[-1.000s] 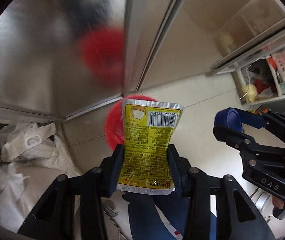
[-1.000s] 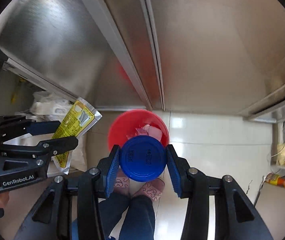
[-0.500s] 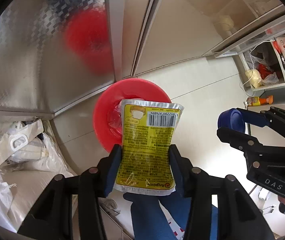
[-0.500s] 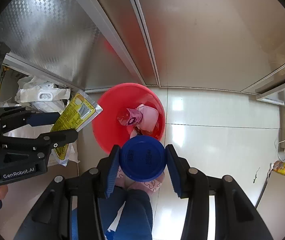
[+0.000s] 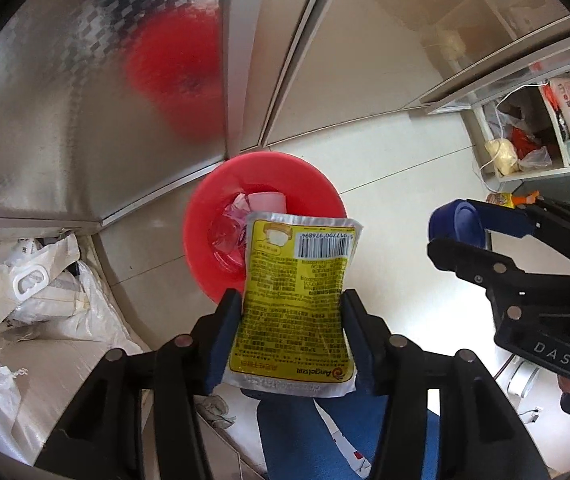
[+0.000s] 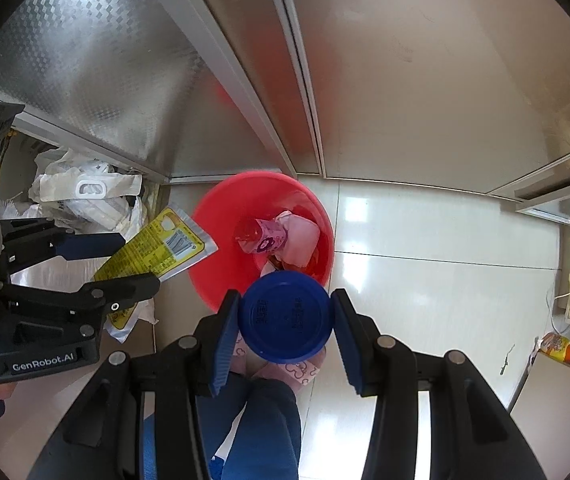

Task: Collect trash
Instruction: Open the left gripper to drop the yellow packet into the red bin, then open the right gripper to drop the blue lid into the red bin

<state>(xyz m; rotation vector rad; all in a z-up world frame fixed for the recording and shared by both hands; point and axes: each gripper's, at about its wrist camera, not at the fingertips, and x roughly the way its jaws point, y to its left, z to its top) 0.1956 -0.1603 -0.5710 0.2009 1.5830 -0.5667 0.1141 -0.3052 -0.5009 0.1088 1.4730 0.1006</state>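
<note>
A yellow and silver pouch [image 5: 297, 300] stands between the pads of my left gripper [image 5: 291, 308], above the near rim of a red bin [image 5: 205, 248]. Its jaws are opening, but the pads still touch the pouch's edges. My right gripper [image 6: 285, 312] is shut on a round blue lid [image 6: 285, 316], held flat over the bin's [image 6: 205, 280] near edge. Pink wrappers and other trash lie inside the bin. From the right wrist view the left gripper [image 6: 137, 260] and pouch [image 6: 157, 252] are left of the bin. The left wrist view shows the right gripper [image 5: 445, 236] with the lid [image 5: 457, 224] to the right.
Steel cabinet doors [image 5: 65, 100] rise right behind the bin. White bags [image 5: 25, 292] are piled to the left. A shelf of clutter [image 5: 533, 148] and an orange-capped bottle [image 6: 565, 348] sit at the right. A person's legs in blue trousers [image 6: 269, 420] stand below on the tiled floor.
Both grippers have sunk toward the red bin, which now shows larger with its contents in sight. The pouch and the blue lid have stayed between their jaws.
</note>
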